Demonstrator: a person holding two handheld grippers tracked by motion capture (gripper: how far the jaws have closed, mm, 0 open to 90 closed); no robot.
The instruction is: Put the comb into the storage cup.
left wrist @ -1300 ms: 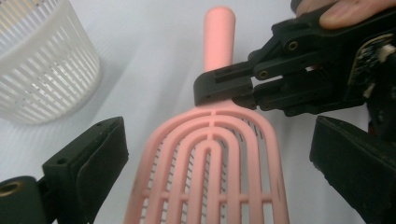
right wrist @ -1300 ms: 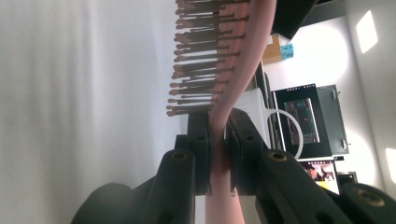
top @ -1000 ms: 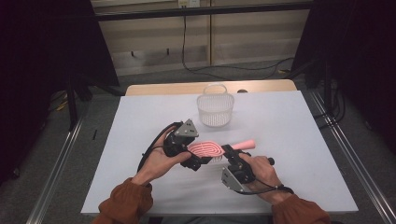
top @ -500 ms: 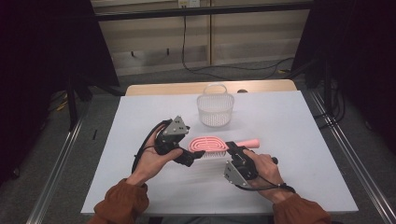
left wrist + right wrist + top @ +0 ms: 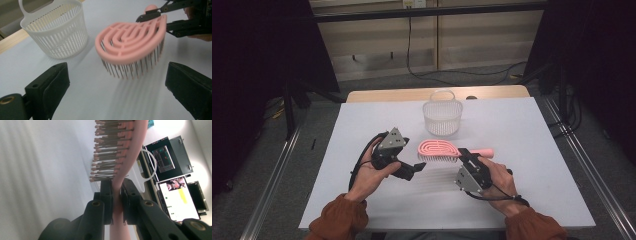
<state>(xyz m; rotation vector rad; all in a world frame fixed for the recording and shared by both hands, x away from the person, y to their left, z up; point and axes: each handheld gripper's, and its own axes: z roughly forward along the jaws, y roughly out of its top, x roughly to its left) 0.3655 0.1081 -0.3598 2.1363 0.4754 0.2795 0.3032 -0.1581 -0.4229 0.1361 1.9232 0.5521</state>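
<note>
A pink hairbrush [image 5: 439, 148] hangs bristles down just over the white table [image 5: 522, 130]. My right gripper [image 5: 463, 152] is shut on its neck, where head meets handle; in the right gripper view both pads press the pink neck [image 5: 117, 192] below the bristles [image 5: 107, 157]. My left gripper [image 5: 412, 170] stands open to the left of the brush head, apart from it. In the left gripper view the brush head [image 5: 130, 42] lies beyond the wide-spread jaws [image 5: 117, 75], with the right gripper [image 5: 160, 17] gripping it at the far end.
A white slatted basket [image 5: 442, 116] with a loop handle stands upright behind the brush, near the table's far edge [image 5: 57, 32]. A bare wooden strip [image 5: 387, 95] runs along the back. Metal rails flank the table on both sides.
My left gripper has drawn back to the left, away from the brush head it was at. The brush stays in the right gripper, which has hardly moved.
</note>
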